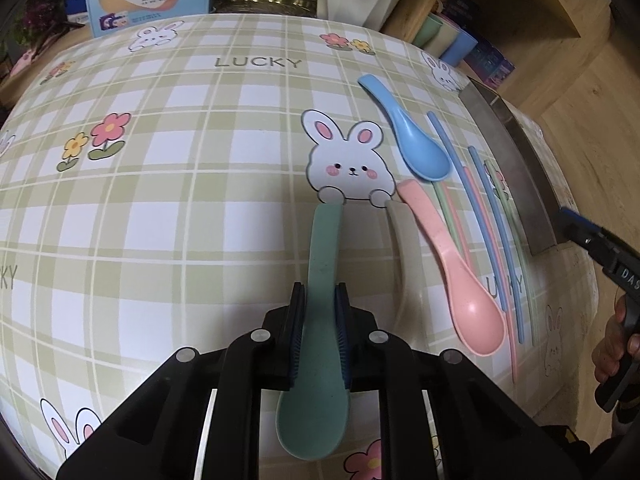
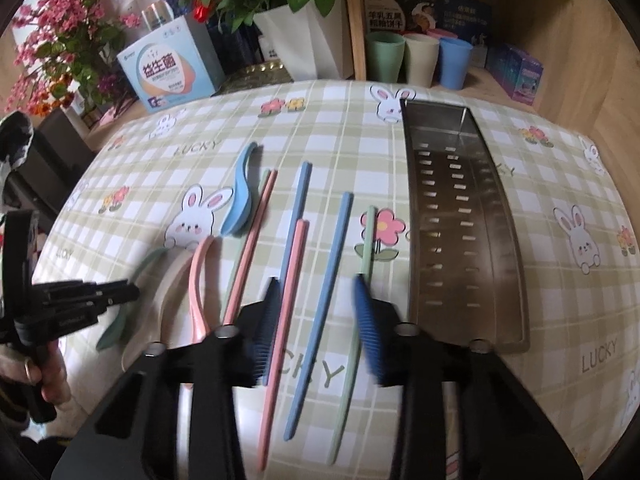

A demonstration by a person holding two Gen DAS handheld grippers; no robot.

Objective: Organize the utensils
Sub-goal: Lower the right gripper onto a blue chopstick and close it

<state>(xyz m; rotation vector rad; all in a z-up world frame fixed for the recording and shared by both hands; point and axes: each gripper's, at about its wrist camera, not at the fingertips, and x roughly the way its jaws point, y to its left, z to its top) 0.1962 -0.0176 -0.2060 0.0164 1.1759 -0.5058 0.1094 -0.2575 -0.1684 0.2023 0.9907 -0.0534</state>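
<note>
My left gripper is shut on the handle of a green spoon, whose bowl points back toward the camera. Beside it lie a beige spoon, a pink spoon and a blue spoon. My right gripper hovers low over the chopsticks, its blurred pads apart. A pink chopstick and a blue chopstick lie between them, neither pressed. A green chopstick runs by the right pad. The steel slotted tray stands empty to the right.
Another blue chopstick and pink chopstick lie further left on the checked tablecloth. Three cups, boxes and a white flowerpot line the table's far edge. A hand holds the left gripper.
</note>
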